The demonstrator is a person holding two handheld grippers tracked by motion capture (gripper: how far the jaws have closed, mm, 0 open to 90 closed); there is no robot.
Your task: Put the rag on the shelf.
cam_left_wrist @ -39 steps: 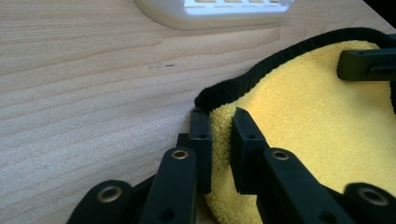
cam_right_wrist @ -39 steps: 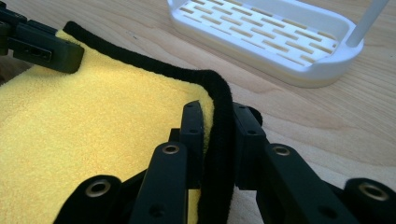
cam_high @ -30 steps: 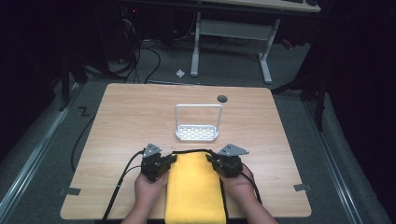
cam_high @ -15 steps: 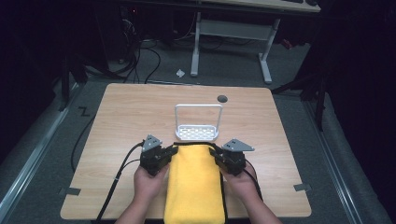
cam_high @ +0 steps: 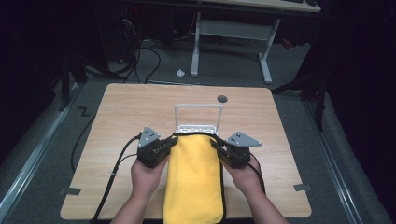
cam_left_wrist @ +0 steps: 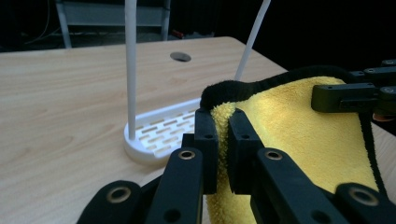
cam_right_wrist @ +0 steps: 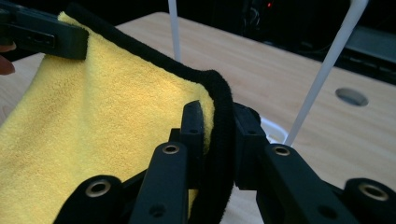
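Yellow towel [cam_high: 194, 179] with a black hem hangs between the two tools, its long axis running from the person toward the white rack [cam_high: 198, 122], and its far short edge is stretched crosswise at the height of the tools. The left tool [cam_high: 161, 148] is clamped on the left far corner: in the left gripper view its two black jaws press the folded yellow pile and black hem between them [cam_left_wrist: 219, 116]. The right tool [cam_high: 223, 150] is clamped on the right far corner in the same way, with the thick black hem squeezed between its jaws in the right gripper view [cam_right_wrist: 219, 121]. The rack stands on the wooden bench [cam_high: 121, 112] just beyond that held edge, its thin white hoop upright and its slotted base flat, roughly centred between the two hands. The hoop's top bar runs crosswise, parallel to the stretched hem, so the likely next move is to carry the edge forward and over the bar. Both hands sit about equally near the rack, which suits an even, two-sided drape. The near end of the towel trails over the bench edge toward the person.
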